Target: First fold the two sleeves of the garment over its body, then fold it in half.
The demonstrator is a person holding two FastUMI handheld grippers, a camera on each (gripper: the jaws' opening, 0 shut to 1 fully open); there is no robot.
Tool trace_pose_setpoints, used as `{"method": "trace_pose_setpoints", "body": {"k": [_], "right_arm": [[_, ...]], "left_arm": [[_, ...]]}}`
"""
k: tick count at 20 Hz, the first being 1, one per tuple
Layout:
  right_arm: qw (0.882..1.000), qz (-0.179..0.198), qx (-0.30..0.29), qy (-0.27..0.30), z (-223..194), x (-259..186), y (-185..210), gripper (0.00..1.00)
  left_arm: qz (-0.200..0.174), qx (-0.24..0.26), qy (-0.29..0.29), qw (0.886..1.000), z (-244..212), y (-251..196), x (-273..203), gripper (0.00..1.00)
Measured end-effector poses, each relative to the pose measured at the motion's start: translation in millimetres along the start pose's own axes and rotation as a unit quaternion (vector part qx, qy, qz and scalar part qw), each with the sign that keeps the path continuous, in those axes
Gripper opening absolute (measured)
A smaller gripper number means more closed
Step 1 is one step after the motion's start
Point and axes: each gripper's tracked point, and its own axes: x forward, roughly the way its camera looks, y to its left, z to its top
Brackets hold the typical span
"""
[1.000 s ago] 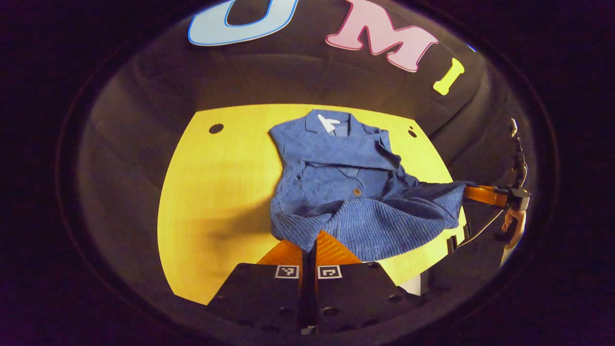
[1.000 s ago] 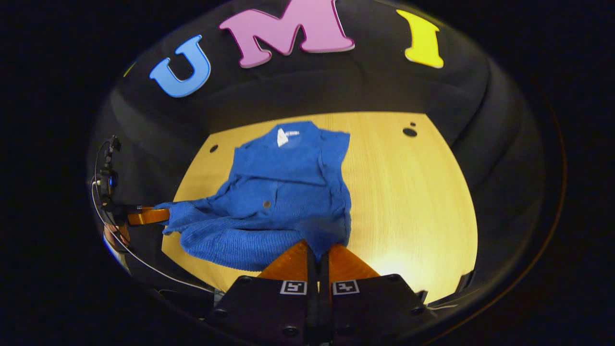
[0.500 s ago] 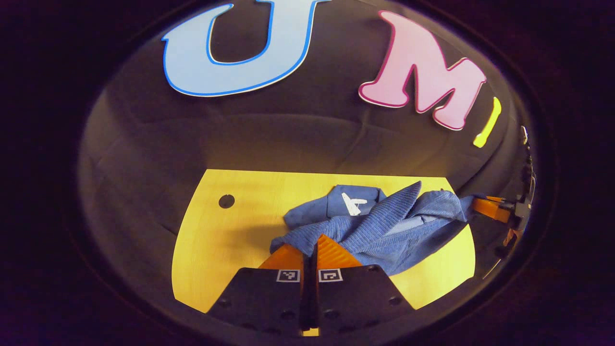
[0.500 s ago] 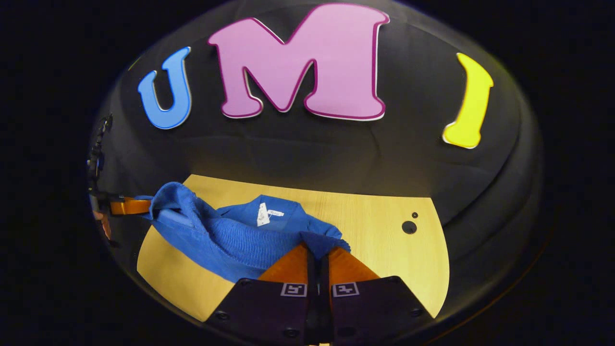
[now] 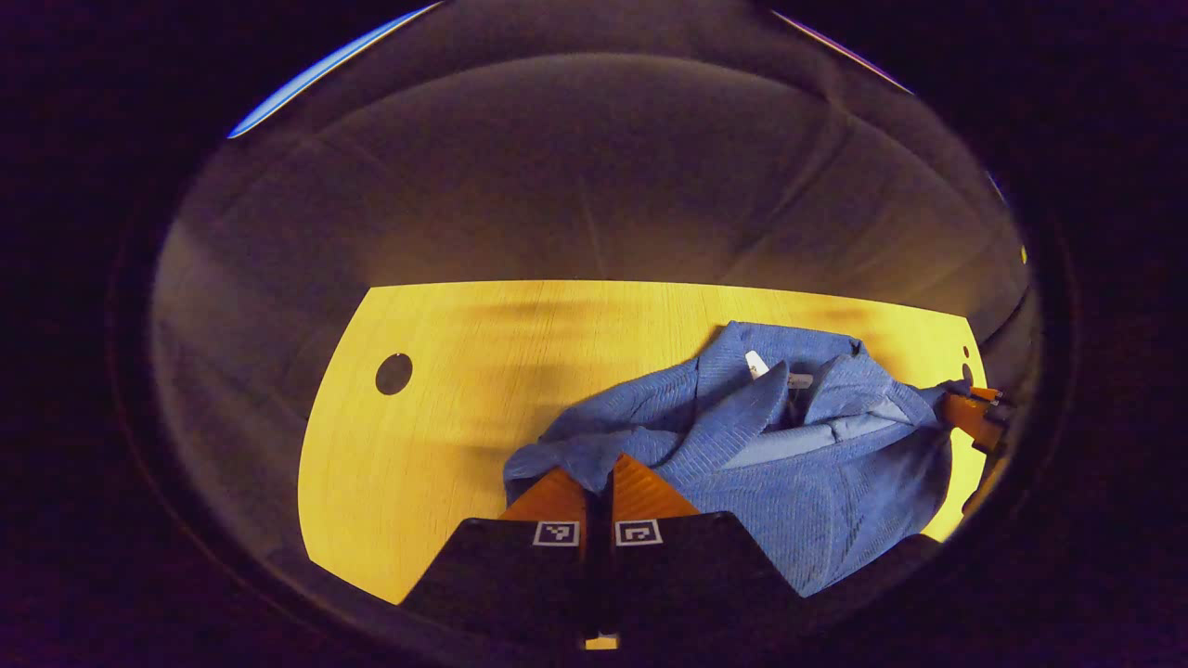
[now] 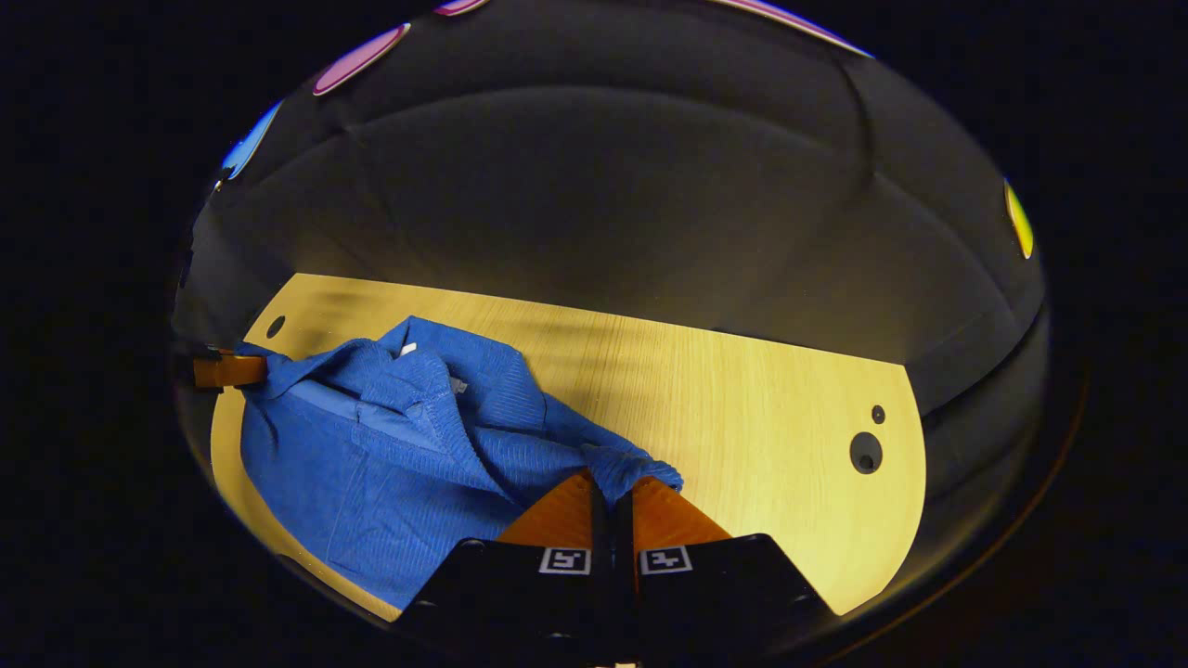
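I hold the blue garment (image 5: 798, 464) by its hem, one corner pinched in my left gripper (image 5: 600, 475) and the other in my right gripper (image 6: 613, 487), both pairs of jaws closed tight on the cloth. The garment lies on the wooden table (image 5: 445, 390), its hem doubled toward the collar and its middle bunched in loose ridges. My worry is that the fold lands crooked: the bulk sags to one side, and if I let go unevenly or drag one corner ahead, the tucked sleeves could slide out. Both my hands sit low over the garment, fingers aimed forward past it toward the table's far edge, roughly level with each other
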Motion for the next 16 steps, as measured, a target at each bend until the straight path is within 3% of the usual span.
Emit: {"method": "trace_pose_setpoints", "body": {"k": [2, 3, 4, 5, 6, 8, 10, 11, 16], "right_arm": [[1.0, -0.002, 0.002, -0.007, 1, 11, -4, 0.06], [1.0, -0.003, 0.004, -0.008, 0, 16, -6, 0.14], [1.0, 0.003, 0.017, -0.001, -3, 20, -5, 0.19], [0.999, 0.008, 0.031, 0.006, -5, 25, -3, 0.17], [0.999, 0.017, 0.048, 0.01, -5, 24, -1, 0.26], [0.997, 0.024, 0.065, -0.016, 11, 22, -6, 0.43], [0.997, 0.012, 0.068, -0.044, 26, 15, -15, 0.74], [0.996, 0.015, 0.068, -0.051, 29, 8, -14, 0.98], [0.995, 0.016, 0.026, -0.096, 48, -27, -9, 0.98]], "left_arm": [[0.006, -0.004, -0.017, 1.0, 8, 1, 7, 0.05], [-0.006, -0.007, -0.023, 1.0, 12, -4, 11, 0.08], [-0.014, -0.01, -0.026, 1.0, 10, -7, 12, 0.27], [-0.016, -0.007, -0.031, 0.999, 12, -8, 9, 0.46], [-0.012, -0.003, -0.04, 0.999, 18, -6, 6, 0.65], [0.002, 0.003, -0.068, 0.998, 31, 1, -1, 0.7], [0.001, 0.01, -0.08, 0.997, 36, 0, -14, 0.71], [0.001, 0.01, -0.086, 0.996, 37, -1, -21, 0.73], [0.079, -0.007, -0.181, 0.98, 65, 22, -71, 0.85]]}}
